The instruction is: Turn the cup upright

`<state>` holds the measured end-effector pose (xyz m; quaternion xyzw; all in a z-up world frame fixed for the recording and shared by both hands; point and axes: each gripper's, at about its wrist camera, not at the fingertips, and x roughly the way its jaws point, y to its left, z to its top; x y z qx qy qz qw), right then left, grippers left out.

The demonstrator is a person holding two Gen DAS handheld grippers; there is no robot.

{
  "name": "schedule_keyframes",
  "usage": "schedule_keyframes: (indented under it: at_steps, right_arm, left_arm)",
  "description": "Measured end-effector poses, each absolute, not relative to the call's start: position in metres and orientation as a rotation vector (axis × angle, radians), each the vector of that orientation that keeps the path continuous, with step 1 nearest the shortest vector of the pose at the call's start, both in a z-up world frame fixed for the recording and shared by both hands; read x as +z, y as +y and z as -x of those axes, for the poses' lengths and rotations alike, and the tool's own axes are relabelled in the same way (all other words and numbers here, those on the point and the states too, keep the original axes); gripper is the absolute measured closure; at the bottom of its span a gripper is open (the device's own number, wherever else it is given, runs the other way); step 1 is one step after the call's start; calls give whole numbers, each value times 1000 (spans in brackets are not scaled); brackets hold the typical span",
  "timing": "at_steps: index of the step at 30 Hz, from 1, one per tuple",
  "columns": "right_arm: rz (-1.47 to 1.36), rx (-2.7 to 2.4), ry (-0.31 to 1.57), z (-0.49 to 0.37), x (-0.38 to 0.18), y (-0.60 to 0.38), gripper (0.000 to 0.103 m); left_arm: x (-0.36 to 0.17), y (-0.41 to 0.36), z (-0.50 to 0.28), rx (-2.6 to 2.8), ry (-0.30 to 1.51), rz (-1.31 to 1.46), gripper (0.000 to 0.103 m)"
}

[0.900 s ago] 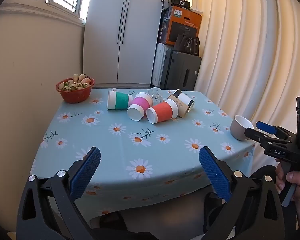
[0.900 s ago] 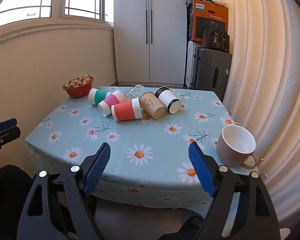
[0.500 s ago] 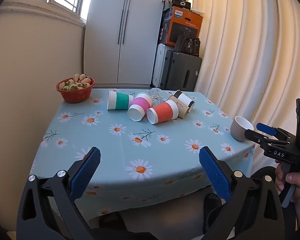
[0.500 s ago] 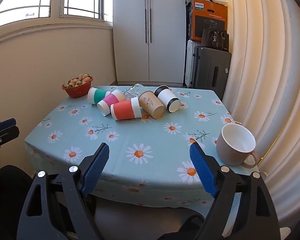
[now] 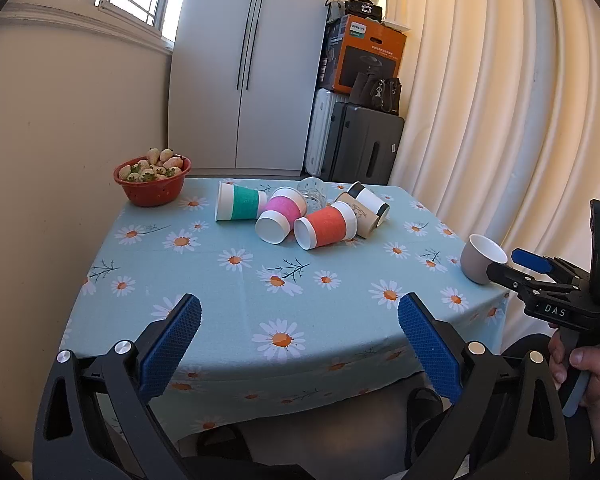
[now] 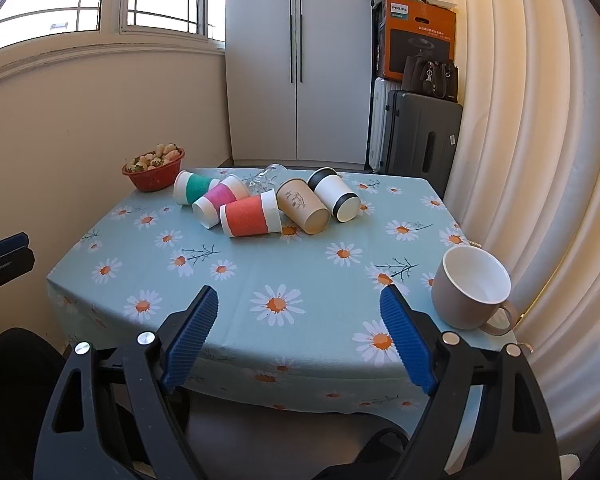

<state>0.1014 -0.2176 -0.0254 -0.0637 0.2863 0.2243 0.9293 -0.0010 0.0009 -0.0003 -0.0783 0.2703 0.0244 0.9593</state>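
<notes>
Little has shifted since the earlier frames: both grippers hang short of the bench's [image 6: 420, 200] near edge, drifted barely closer. The left gripper [image 5: 300, 344] and right gripper [image 6: 300, 332] are both spread wide, holding nothing. This looks like the approach step. Five paper cups lie tipped in a cluster at the far side, the orange-sleeved cup [image 6: 250, 216] nearest (smooth tapered walls, likely to crush under hard pressure). Next comes reaching in and pinching one gently.

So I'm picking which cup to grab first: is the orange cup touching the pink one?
Touching. In the right wrist view the orange cup overlaps the pink cup with no tablecloth visible between them.
</notes>
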Motion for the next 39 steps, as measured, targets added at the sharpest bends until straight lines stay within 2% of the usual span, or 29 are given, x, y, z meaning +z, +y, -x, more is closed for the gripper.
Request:
schedule_keyframes:
  at_steps: [39]
  right_arm:
    - [150, 456, 599, -101, -28, -216, 20]
  left_arm:
    - [0, 2, 1, 50, 550, 153, 7]
